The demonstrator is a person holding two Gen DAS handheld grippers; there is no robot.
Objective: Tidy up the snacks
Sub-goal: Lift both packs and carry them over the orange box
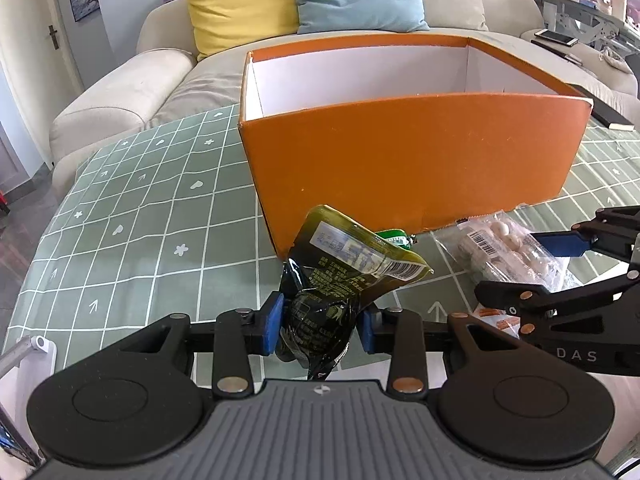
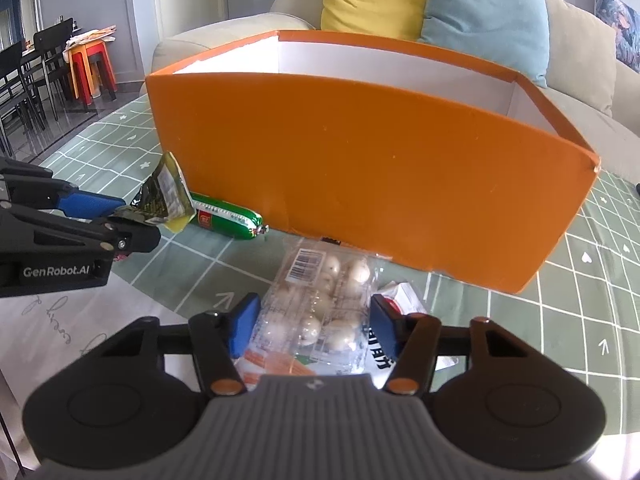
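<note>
- Nearest the lens, left gripper (image 1: 320, 328) has its blue pads pinched tight on a crumpled dark-green foil snack pouch (image 1: 344, 276), lifted at 6 o'clock of the open orange cardboard box (image 1: 408, 160).
- Green-checked tablecloth (image 1: 132, 216) lies beneath.
- Right gripper (image 2: 314, 326) straddles a clear plastic bag of pale round snacks (image 2: 320, 300), seemingly not squeezing.
- Green foil-wrapped sausage (image 2: 228, 220) lies against the box.

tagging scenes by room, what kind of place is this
Most likely a home living room: a beige sofa with yellow cushion behind the table's green checked cloth, and dining chairs beyond.
</note>
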